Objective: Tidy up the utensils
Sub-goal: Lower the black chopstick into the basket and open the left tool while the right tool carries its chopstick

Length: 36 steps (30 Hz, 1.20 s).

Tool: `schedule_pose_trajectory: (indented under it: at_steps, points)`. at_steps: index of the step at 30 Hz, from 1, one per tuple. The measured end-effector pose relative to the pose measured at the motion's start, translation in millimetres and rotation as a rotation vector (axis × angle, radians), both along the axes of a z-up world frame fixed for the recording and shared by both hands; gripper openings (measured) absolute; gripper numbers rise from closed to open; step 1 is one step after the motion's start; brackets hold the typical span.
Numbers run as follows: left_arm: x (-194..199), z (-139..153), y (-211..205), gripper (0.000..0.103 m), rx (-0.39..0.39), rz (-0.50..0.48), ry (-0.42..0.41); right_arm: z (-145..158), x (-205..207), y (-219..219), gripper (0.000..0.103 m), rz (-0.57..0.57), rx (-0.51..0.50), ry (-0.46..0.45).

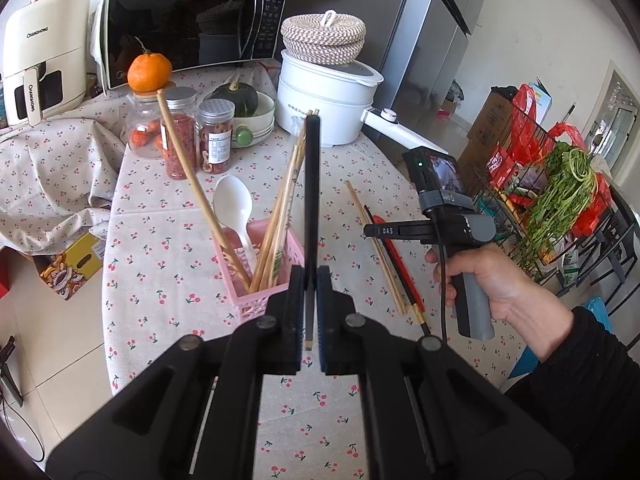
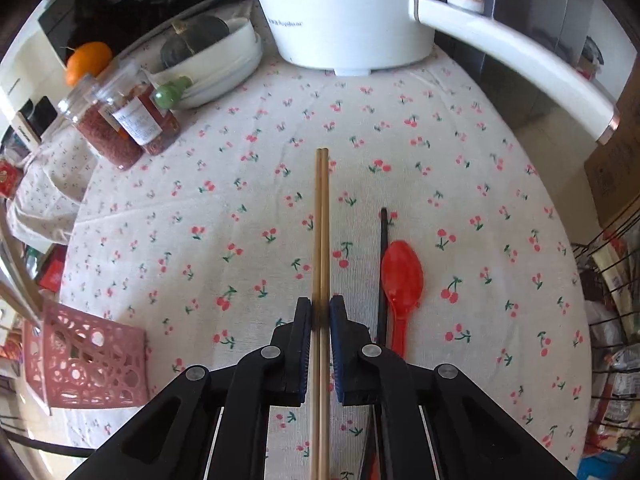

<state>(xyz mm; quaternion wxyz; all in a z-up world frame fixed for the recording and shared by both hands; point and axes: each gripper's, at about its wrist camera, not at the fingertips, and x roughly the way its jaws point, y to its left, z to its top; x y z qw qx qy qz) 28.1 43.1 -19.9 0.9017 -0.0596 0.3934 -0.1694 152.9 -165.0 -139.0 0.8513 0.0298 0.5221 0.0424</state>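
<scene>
My left gripper (image 1: pixel 310 282) is shut on a black chopstick (image 1: pixel 311 184) and holds it upright just right of the pink basket (image 1: pixel 256 298). The basket holds bamboo chopsticks (image 1: pixel 282 208), a long wooden stick (image 1: pixel 192 176) and a white spoon (image 1: pixel 234 204). My right gripper (image 2: pixel 320 312) is closed around a pair of bamboo chopsticks (image 2: pixel 322 216) lying on the cherry-print tablecloth (image 2: pixel 200 208). A red spoon (image 2: pixel 401 276) and a black chopstick (image 2: pixel 383 264) lie just right of it. In the left wrist view the right gripper (image 1: pixel 372 231) is over those utensils (image 1: pixel 384 248).
A white electric pot (image 1: pixel 326 96) with a long handle stands at the back, beside spice jars (image 1: pixel 194 132), a bowl with a squash (image 1: pixel 250 114) and a microwave (image 1: pixel 192 20). A wire rack with greens (image 1: pixel 560 196) stands right of the table. The pink basket shows at lower left (image 2: pixel 92 364).
</scene>
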Motion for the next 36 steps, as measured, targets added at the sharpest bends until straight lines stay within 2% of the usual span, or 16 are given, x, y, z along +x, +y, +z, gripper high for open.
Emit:
schedule_pose_trajectory:
  at_steps: [6,12,15,20,23,28,34,36]
  points:
    - [-13.8,20.5,13.6,0.006,-0.032,0.040,-0.075,54.6,-40.4,-0.2,0.009,0.019,0.094,-0.160]
    - [-26.8,49.5,26.1,0.006,-0.094,0.096,-0.193,112.6,-84.0,-11.4,0.009,-0.015,0.289,-0.357]
    - [-29.3,60.5,32.0,0.006,-0.113,0.134,-0.266,131.7,-96.2,-4.2,0.009,0.006,0.295,-0.460]
    - [-20.3,56.5,36.1,0.006,-0.065,0.170,-0.301,140.0,-103.5,8.6,0.009,0.027,0.299,-0.505]
    - [-12.1,45.3,35.9,0.006,-0.005,0.187,-0.330,139.6,-103.4,14.2,0.009,0.039,0.285,-0.516]
    - [7.3,24.1,34.5,0.006,0.032,0.180,-0.289,139.4,-106.2,22.2,0.009,0.036,0.275,-0.555]
    - [29.9,7.7,34.9,0.008,0.010,0.168,-0.217,150.1,-121.2,31.4,0.009,0.002,0.281,-0.654]
    - [36.0,4.8,38.6,0.020,-0.011,0.180,-0.183,154.8,-127.3,35.7,0.009,-0.011,0.289,-0.693]
